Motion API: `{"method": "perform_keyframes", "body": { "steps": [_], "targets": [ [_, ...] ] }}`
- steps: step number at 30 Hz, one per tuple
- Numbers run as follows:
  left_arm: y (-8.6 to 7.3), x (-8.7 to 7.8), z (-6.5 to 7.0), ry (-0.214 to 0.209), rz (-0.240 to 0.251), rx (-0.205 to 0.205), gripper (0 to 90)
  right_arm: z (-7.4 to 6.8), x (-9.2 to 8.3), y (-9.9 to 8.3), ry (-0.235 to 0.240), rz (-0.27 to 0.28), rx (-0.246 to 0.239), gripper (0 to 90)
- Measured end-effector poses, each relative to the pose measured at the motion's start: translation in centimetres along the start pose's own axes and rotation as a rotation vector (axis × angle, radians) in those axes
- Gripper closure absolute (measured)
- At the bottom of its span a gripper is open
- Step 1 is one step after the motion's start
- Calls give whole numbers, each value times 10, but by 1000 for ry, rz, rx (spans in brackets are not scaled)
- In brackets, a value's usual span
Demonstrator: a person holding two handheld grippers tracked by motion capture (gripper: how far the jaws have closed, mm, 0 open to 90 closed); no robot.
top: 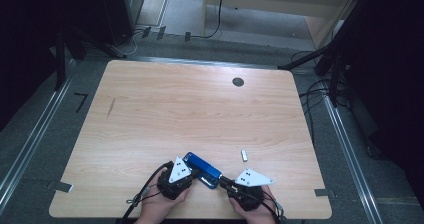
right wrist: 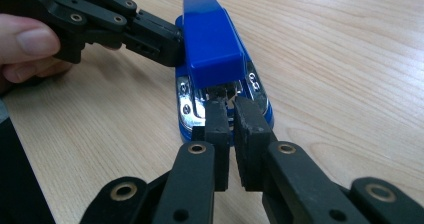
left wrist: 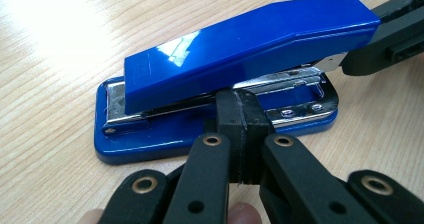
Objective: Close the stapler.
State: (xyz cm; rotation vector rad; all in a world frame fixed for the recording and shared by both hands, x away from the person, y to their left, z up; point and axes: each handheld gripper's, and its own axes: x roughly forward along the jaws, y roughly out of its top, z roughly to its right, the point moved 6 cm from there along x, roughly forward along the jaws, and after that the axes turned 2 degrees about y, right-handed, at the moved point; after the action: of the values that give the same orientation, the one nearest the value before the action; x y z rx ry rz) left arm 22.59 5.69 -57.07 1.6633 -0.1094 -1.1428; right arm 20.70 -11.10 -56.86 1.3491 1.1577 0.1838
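— 2 grippers, 1 stapler. Where is it for you?

— The blue stapler (top: 202, 169) lies flat on the wooden table (top: 190, 109), near the edge closest to me, right between my 2 hands. Its top arm is tilted up off the base.

— What is your left gripper (left wrist: 238, 115) doing?

— Its jaws are pressed tight together with nothing between them. The joined tips sit against the long side of the stapler, at the gap between the blue top and the metal rail (left wrist: 280, 81). Whether they push on it, I cannot tell.

— And the right gripper (right wrist: 230, 115)?

— Almost clenched, a thin slit left between the 2 pads (right wrist: 252, 129). The tips are at the hinge end of the stapler, just under the raised blue cover, by the silver plate with its screws. They may have something small pinched in there, but that spot is too dark for me to say.

— Anything else on the table?

— 1 small strip of staples (top: 244, 155), a little beyond my right gripper, apart from the stapler.
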Motion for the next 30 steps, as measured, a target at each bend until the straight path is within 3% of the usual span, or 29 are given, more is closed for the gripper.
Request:
{"method": "perform_keyframes", "body": {
  "steps": [9, 21, 30],
  "targets": [
    [0, 0, 0, -1, -1, -3, 900, -1, -2, 2, -3, 8, -5, 900],
    [0, 0, 0, -1, -2, -1, 900, -4, -6, 13, 2, 69, -1, 900],
    [0, 0, -1, -2, -4, -6, 900, -8, -9, 25, -18, 102, -41, 900]
  ]
}}
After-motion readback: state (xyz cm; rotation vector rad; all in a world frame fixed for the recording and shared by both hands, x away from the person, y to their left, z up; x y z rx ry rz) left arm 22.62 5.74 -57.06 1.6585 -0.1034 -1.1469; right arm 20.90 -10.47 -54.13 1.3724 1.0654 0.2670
